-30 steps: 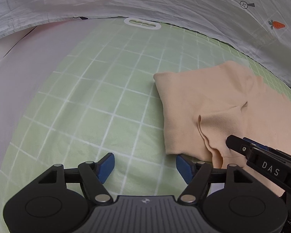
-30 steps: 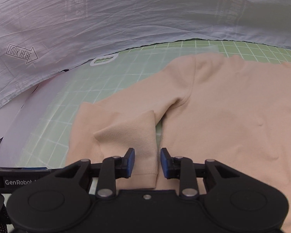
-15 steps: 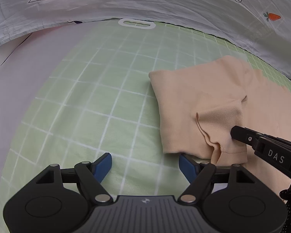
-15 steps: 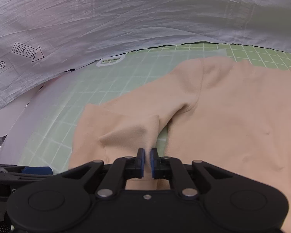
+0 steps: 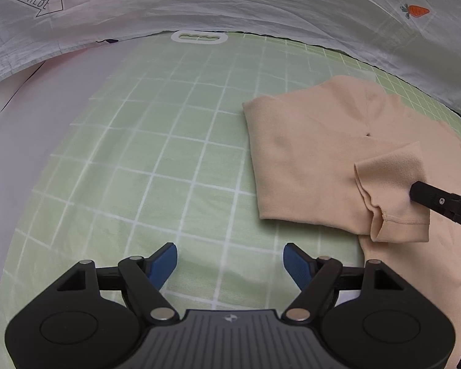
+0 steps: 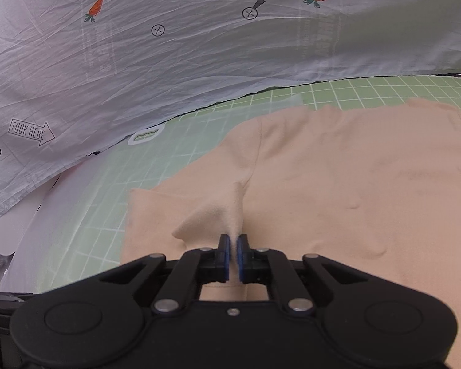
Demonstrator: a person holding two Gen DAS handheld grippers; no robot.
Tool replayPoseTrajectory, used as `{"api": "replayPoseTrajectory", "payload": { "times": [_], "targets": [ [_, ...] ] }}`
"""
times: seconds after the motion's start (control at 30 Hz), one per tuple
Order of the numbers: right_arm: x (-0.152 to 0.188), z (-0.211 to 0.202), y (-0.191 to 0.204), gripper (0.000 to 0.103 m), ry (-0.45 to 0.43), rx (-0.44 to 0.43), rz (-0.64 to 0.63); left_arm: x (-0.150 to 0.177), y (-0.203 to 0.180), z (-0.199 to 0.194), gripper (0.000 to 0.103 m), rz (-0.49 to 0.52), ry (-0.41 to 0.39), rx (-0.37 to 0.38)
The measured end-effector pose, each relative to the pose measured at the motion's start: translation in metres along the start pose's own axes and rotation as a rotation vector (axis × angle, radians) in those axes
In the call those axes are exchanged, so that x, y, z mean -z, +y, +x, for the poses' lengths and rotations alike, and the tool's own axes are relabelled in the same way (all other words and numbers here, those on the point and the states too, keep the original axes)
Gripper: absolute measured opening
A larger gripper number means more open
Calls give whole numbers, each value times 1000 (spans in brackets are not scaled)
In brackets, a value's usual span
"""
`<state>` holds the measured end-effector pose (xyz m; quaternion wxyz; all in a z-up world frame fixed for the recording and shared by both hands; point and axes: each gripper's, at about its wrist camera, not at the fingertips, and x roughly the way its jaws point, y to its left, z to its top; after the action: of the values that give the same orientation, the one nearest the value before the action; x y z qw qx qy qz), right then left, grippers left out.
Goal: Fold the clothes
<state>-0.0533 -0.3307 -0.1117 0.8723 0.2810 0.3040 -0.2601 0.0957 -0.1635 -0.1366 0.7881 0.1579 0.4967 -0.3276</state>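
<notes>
Over on the green gridded cutting mat (image 5: 156, 166), a peach shirt (image 6: 338, 190) was spread out, filling the area from about 12 to 4 o'clock in the right wrist view. Its sleeve (image 5: 393, 190) was folded back over itself, hem end sticking up a bit, out at roughly 3 o'clock in the left wrist view. The right gripper (image 6: 234, 253) had its blue pads squeezed together on that sleeve, fabric bunched into a little peak right in front of the fingertips. The left gripper (image 5: 230, 259) was just hanging over bare mat with its fingers spread wide, nothing between them, and the shirt edge was near its right finger but not touching. A white sheet (image 6: 199, 55) printed with carrots and "look here" arrows hung behind the mat at 12 o'clock. Beside the mat at 9 o'clock was a pale plain surface (image 5: 30, 129), couldn't tell what.
</notes>
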Motion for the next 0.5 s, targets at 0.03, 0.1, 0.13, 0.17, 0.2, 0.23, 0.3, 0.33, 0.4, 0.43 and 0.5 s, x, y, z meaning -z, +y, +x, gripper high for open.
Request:
{"api": "replayPoseTrajectory", "payload": {
  "times": [0.03,0.1,0.13,0.17,0.2,0.23,0.3,0.33,0.4,0.43,0.5],
  "targets": [
    [-1,-7,-7,5,-14,7,12,1,-6,-2,77,10,-2,3],
    [-2,-20,-23,5,-42,28,32,4,-17,-5,77,28,-6,11],
    [-3,-28,-31,5,-56,43,42,5,-23,-6,77,36,-5,15],
    [-3,-37,-40,5,-71,61,53,7,-29,-8,77,45,-5,20],
    [-4,-45,-49,5,-87,80,65,9,-34,-9,77,54,-4,25],
    [-4,-55,-59,5,-104,105,80,12,-40,-10,77,63,-3,30],
    [-5,-72,-80,5,-138,157,109,16,-51,-12,77,79,1,37],
    [-4,-80,-91,5,-152,189,125,18,-53,-12,77,81,3,37],
    [-2,-92,-109,5,-168,271,138,20,-58,-11,77,83,8,36],
    [0,-94,-117,6,-166,333,133,22,-60,-11,77,85,11,36],
    [3,-98,-133,9,-157,452,123,25,-65,-11,77,87,16,35]
  ]
}}
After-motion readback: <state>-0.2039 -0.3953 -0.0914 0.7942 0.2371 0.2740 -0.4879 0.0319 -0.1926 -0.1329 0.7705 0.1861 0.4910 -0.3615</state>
